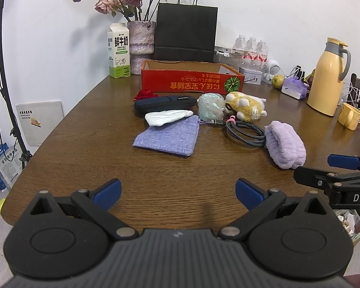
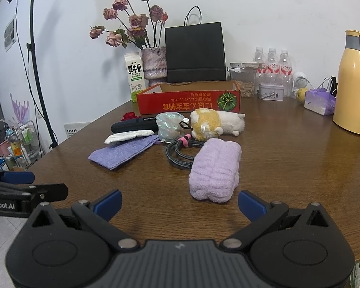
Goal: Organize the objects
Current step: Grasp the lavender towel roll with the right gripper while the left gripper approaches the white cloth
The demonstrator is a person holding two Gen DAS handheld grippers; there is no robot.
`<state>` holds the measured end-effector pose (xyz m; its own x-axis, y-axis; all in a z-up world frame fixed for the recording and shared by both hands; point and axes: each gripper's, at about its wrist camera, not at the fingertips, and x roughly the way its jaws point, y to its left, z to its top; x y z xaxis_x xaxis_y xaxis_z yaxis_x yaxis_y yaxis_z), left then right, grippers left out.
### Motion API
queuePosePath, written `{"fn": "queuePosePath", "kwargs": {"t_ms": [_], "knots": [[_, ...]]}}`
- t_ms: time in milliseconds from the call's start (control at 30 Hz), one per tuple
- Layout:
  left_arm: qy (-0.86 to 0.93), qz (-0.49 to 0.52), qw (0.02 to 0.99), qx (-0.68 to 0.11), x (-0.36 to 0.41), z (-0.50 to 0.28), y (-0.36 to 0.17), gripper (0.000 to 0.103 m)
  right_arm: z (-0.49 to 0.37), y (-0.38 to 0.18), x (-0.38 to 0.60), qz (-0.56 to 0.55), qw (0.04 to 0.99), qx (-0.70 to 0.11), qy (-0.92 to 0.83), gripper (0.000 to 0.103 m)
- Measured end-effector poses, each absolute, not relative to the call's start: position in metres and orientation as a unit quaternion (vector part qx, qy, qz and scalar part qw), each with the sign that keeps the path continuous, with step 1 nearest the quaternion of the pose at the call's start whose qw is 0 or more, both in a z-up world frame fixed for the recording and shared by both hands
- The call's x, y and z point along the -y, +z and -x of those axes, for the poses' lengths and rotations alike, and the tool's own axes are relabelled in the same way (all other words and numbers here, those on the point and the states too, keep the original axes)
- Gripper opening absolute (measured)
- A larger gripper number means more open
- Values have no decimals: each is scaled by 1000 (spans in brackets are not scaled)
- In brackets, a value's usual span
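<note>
White walls back a brown wooden table (image 1: 88, 129) whose middle carries a loose cluster of small things waiting to be sorted. Nearest the front edge lies a lilac towel roll (image 2: 214, 171), directly ahead of the right gripper (image 2: 179, 205), whose blue pads stand wide apart with nothing between them; that alignment suggests the roll is the likely first pick. Just behind it sits a coiled cable (image 2: 180, 153), then a plush toy (image 2: 216, 122) on its side and a crumpled plastic bag (image 2: 168, 126). Toward the left edge lie a purple pouch (image 1: 166, 138), a white cloth (image 1: 169, 117) and a dark case (image 1: 164, 103), with a red rose (image 1: 145, 94) behind the case.

Beyond the cluster, an open red box (image 1: 192, 81) stands near the back edge, probably the bin for all of it. The left gripper (image 1: 178, 192) hovers low over bare wood near the front edge, jaws likewise spread and empty. Both are held back, seemingly to survey before reaching.
</note>
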<state>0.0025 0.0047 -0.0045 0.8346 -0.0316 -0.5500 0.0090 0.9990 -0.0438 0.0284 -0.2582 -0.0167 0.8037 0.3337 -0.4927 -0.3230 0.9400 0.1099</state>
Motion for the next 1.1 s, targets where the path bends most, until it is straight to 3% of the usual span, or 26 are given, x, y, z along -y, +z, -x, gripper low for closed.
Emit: {"fn": "queuePosePath", "kwargs": {"t_ms": [833,1100], "knots": [[6,26,948,-316,-17,-68,-28,103,-88,-41,251,24,947,-277,160,103],[8,21,947,-322,-18,-97,-32,103,-113,-45,254,36,946,-278,161,93]]}}
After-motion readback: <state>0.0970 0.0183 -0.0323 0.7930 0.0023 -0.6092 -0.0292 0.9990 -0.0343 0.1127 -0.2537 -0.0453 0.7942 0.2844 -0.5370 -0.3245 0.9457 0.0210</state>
